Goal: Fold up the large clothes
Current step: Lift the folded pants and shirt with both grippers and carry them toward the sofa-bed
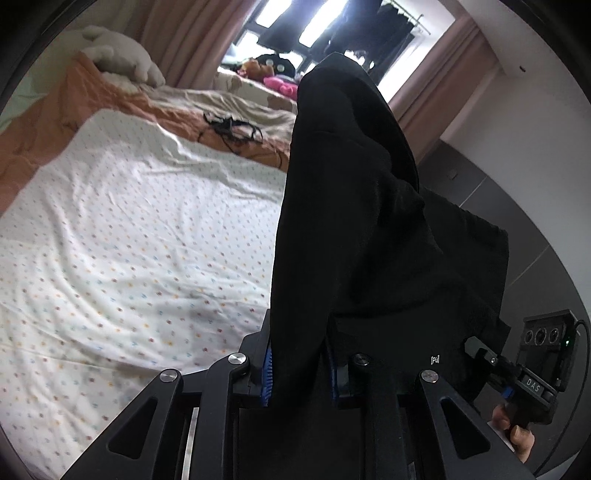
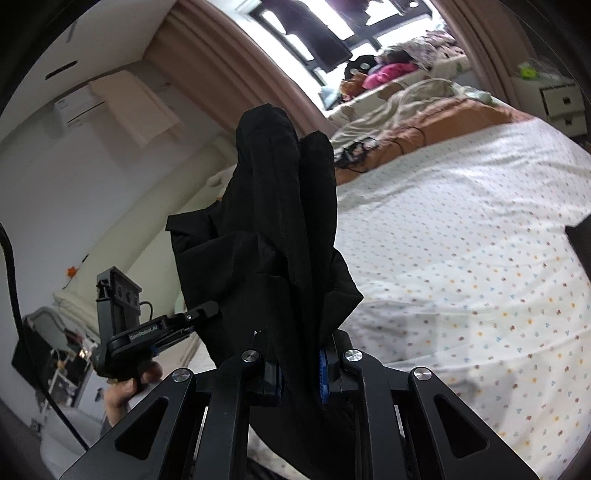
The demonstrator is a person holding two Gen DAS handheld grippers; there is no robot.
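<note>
left gripper (image 1: 301,373) fingers clamped on black garment (image 1: 362,221) | right gripper (image 2: 299,373) fingers pinching the same cloth too | garment bunched up toward 12 o'clock, above the dotted bed (image 1: 129,229) | orange blanket (image 1: 74,99) at 10 o'clock

Bed (image 1: 129,229) fills left and centre of left wrist view, w/ white dotted sheet; orange blanket (image 1: 48,122) along its upper left edge, beige crumpled bedding (image 1: 236,103) beyond. Pale plush toy (image 1: 118,51) at upper left. Window (image 1: 317,26) top centre, v. bright, dark clothes hanging in front; pinkish-brown curtains (image 1: 192,40) either side. Pink toys (image 1: 280,85) on sill area. Grey tiled floor (image 1: 524,221) at right. In right wrist view: white drawer unit (image 2: 561,103) upper right, white walls at left.
</note>
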